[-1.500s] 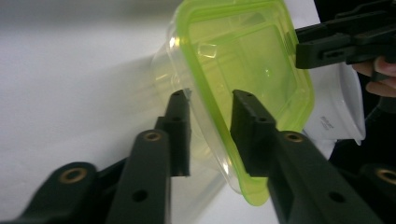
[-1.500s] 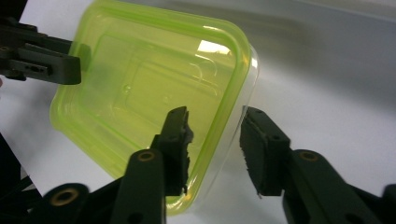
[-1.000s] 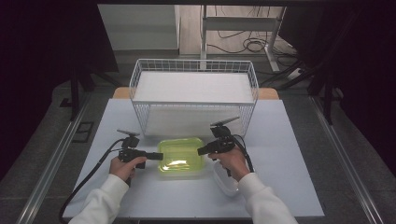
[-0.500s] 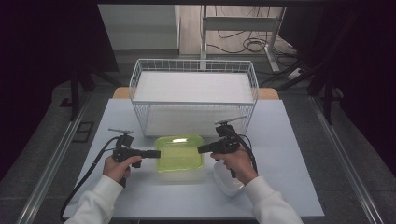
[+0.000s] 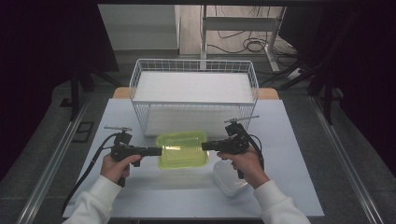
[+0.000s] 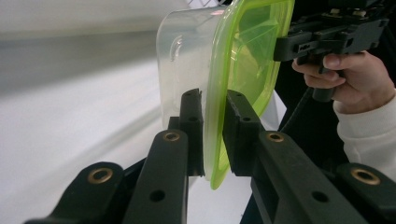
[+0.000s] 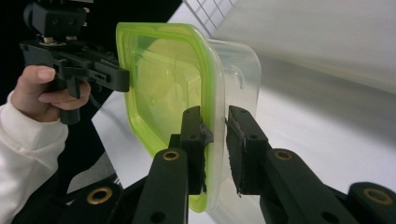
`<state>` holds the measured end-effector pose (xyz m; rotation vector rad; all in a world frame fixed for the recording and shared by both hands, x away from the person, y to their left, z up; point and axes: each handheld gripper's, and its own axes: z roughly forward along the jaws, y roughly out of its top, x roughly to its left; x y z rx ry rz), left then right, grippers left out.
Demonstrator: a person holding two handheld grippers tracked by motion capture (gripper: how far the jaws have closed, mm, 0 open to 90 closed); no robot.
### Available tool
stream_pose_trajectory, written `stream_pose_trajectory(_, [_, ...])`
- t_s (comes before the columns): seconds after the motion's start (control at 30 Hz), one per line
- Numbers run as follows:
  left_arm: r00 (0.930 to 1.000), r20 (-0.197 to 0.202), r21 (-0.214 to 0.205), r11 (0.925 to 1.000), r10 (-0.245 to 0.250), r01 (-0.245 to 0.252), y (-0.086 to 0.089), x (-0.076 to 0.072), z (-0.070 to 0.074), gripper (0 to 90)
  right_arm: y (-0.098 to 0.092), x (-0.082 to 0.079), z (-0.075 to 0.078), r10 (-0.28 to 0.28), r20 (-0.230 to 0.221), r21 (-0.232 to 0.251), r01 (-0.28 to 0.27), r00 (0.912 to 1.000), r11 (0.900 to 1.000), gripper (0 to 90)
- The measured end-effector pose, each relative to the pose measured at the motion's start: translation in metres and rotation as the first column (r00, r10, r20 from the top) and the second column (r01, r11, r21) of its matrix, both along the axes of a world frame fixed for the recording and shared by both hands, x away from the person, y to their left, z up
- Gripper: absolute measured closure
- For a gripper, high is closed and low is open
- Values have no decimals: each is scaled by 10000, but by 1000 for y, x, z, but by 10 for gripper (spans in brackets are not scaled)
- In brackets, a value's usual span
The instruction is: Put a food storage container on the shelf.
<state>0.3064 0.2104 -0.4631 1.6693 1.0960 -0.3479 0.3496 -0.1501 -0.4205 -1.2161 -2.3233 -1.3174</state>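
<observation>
Dim room, grey floor (image 5: 46, 154), cables (image 5: 243, 42) perhaps.

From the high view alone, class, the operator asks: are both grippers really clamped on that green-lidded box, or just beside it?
Observer: The left gripper has one jaw on each side of the green lid's rim, gripping it.
Operator: And the right one?
Observer: The right gripper pinches the opposite rim the same way.
Operator: Is it only a lid?
Observer: No, a clear container sits under the lid; the left gripper view shows its rounded wall.
Operator: What is behind it?
Observer: The white wire basket, apart from the box.
</observation>
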Motion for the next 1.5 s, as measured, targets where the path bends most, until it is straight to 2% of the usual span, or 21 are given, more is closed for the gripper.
stream_pose_trajectory(0.37, [9949, 961, -149, 9994, -308, 324, -8, -6, 28, 786, -16, -8, 19, 54, 762, 562, -97, 9971, 9984, 769])
stream_pose_trajectory(0.6, [9868, 1554, -95, 9988, -457, 478, -11, -4, 46, 787, -20, -13, 40, 156, 1545, 491, -235, 9879, 9985, 768])
stream_pose_trajectory(0.67, [9850, 1644, -35, 9985, -524, 537, -13, -4, 52, 788, -23, -14, 48, 146, 1833, 544, -249, 9829, 9982, 767])
stream_pose_trajectory(0.9, [9750, 2155, -152, 9982, -538, 585, -17, 2, 77, 789, -28, -16, 72, 43, 2369, 725, -221, 9715, 9971, 766])
stream_pose_trajectory(0.97, [9716, 2304, -63, 9983, -547, 577, -18, 5, 85, 790, -29, -15, 78, 6, 2510, 766, -204, 9680, 9969, 766])
stream_pose_trajectory(1.03, [9710, 2332, -65, 9984, -527, 558, -18, 6, 90, 790, -30, -14, 85, -32, 2647, 773, -179, 9643, 9968, 766])
stream_pose_trajectory(1.07, [9679, 2465, -33, 9987, -490, 514, -19, 11, 99, 792, -31, -13, 89, -37, 2744, 787, -186, 9616, 9967, 765])
stream_pose_trajectory(1.3, [9548, 2924, 22, 9985, -529, 547, -18, 29, 128, 794, -33, 0, 110, -139, 2998, 1071, -192, 9539, 9941, 762])
stream_pose_trajectory(1.4, [9518, 3029, 127, 9988, -489, 473, -18, 40, 138, 796, -33, 8, 117, -275, 2965, 1284, -113, 9546, 9917, 762])
stream_pose_trajectory(1.5, [9530, 2992, 146, 9988, -483, 460, -18, 53, 145, 797, -33, 21, 121, -451, 2923, 1499, 8, 9553, 9887, 761])
